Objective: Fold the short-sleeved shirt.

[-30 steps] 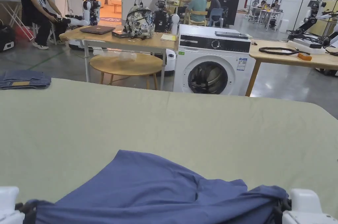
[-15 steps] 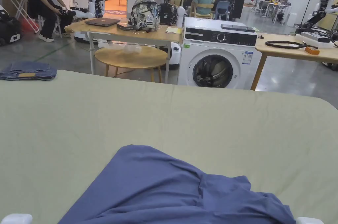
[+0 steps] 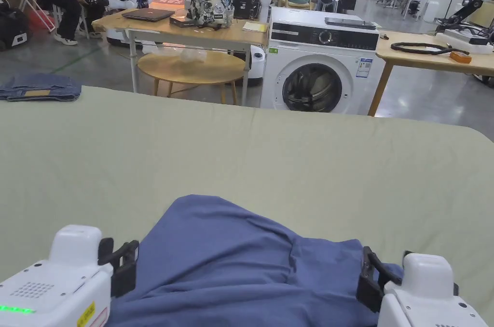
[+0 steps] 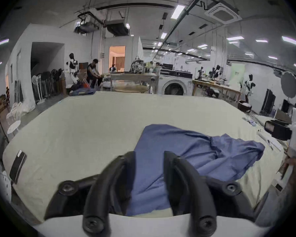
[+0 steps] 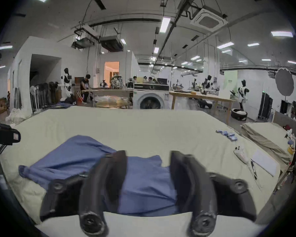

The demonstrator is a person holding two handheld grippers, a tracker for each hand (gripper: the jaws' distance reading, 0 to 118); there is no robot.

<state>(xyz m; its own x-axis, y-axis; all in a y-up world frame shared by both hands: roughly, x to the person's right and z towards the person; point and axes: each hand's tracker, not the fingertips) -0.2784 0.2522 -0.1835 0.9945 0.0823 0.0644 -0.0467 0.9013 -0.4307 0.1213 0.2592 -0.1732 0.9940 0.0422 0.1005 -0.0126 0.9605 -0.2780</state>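
Note:
A blue short-sleeved shirt (image 3: 231, 260) lies rumpled on the pale green bed sheet (image 3: 241, 159), close to the near edge. My left gripper (image 3: 126, 258) sits at the shirt's left side and my right gripper (image 3: 370, 275) at its right side. In the left gripper view the left gripper (image 4: 148, 157) has its jaws apart, low over the blue shirt (image 4: 186, 155). In the right gripper view the right gripper (image 5: 148, 155) is open too, over the shirt (image 5: 143, 180). Neither pair of jaws presses on the cloth.
Folded jeans (image 3: 38, 88) lie at the sheet's far left corner. A dark flat object (image 4: 17, 165) rests near the left edge. Small blue packs (image 5: 226, 134) and a white device (image 5: 241, 155) lie on the right side. Beyond stand a washing machine (image 3: 318, 65), tables and seated people.
A second ago the shirt's near corners were bunched at both grippers. Now the cloth lies slack and both sets of jaws stand apart. The head camera has tilted down.

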